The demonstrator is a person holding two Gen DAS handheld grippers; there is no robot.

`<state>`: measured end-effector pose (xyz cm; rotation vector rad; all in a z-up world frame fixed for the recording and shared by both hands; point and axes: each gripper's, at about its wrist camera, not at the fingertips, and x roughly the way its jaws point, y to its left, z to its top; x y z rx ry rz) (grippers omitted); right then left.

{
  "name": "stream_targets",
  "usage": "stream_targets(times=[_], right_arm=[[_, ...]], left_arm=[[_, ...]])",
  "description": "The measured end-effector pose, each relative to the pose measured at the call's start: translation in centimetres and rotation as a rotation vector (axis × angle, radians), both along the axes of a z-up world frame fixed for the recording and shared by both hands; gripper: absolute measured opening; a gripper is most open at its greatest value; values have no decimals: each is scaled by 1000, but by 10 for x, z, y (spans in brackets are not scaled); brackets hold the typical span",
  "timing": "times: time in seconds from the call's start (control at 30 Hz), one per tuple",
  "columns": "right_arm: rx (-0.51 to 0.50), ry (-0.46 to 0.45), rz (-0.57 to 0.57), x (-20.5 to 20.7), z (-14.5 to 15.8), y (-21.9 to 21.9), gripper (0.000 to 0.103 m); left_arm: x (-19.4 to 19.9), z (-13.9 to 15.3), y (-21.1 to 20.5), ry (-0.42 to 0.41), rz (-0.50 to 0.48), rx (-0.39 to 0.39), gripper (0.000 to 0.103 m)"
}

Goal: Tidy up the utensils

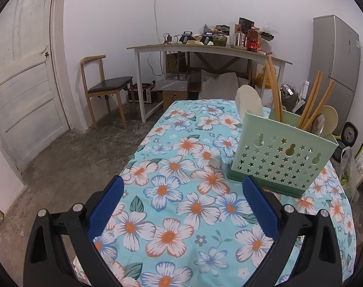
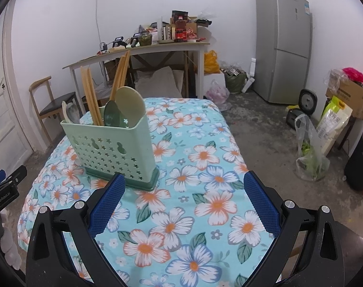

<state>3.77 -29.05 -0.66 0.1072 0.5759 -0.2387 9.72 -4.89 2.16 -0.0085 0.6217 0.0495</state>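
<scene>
A pale green utensil holder (image 1: 279,157) with star-shaped holes stands upright on the flowered tablecloth (image 1: 181,205). Wooden chopsticks (image 1: 312,100), a cream spatula (image 1: 249,102) and spoons (image 1: 324,120) stick up out of it. The right wrist view shows the same holder (image 2: 114,150) with chopsticks (image 2: 91,98), a green spoon (image 2: 112,114) and a cream spoon (image 2: 131,106). My left gripper (image 1: 183,184) hovers open and empty, the holder just right of it. My right gripper (image 2: 184,181) is open and empty, the holder at its left finger.
A desk (image 1: 205,50) piled with clutter stands behind the table, a wooden chair (image 1: 102,86) and door (image 1: 21,71) at left. A grey fridge (image 2: 284,45), plastic bags (image 2: 310,150), boxes (image 2: 351,95) and a black bin (image 2: 360,160) line the right side.
</scene>
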Motion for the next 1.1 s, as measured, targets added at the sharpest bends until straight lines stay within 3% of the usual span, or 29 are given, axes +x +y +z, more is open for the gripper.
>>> stream_targets(times=[1.1], right_arm=[[2,3,14,2,4,1,95]], left_arm=[[-3,6,-10,-11,-31,7,97]])
